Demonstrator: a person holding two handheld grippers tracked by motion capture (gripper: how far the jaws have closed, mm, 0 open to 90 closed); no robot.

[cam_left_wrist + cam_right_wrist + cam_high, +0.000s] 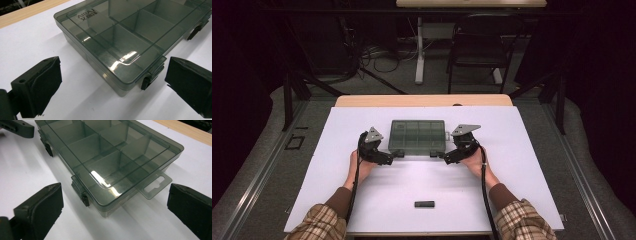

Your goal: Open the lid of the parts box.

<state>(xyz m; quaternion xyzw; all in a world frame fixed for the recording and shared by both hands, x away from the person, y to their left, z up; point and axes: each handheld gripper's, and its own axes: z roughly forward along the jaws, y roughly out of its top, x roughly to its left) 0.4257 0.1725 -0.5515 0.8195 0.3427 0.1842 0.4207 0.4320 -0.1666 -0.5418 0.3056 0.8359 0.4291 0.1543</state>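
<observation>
Near the centre of the high view, a smoked transparent compartment box lies flat on the white table cover, lid closed, its long front edge facing the bottom of the frame. Two dark latches sit along that front edge; the left latch appears at lower right of the left gripper view, and the right latch at lower centre-left of the right gripper view. Both latches look folded down against the box wall. Left gripper is held at the box's lower left corner, with its jaws spread wide: in its own view the two black padded jaws stand at the lower left and lower right of the frame, the box corner and latch between them, neither pad touching the box. Right gripper is held at the lower right corner of the box, jaws likewise spread apart; in its own view the corner of the box and a clear hang tab lie between the pads, apart from both. Lid bears embossed lettering at the upper left of the left gripper view. Internal dividers are visible through the lid; compartment contents cannot be made out. A small black oblong object lies on the cover at lower centre of the high view, well apart from the box.
</observation>
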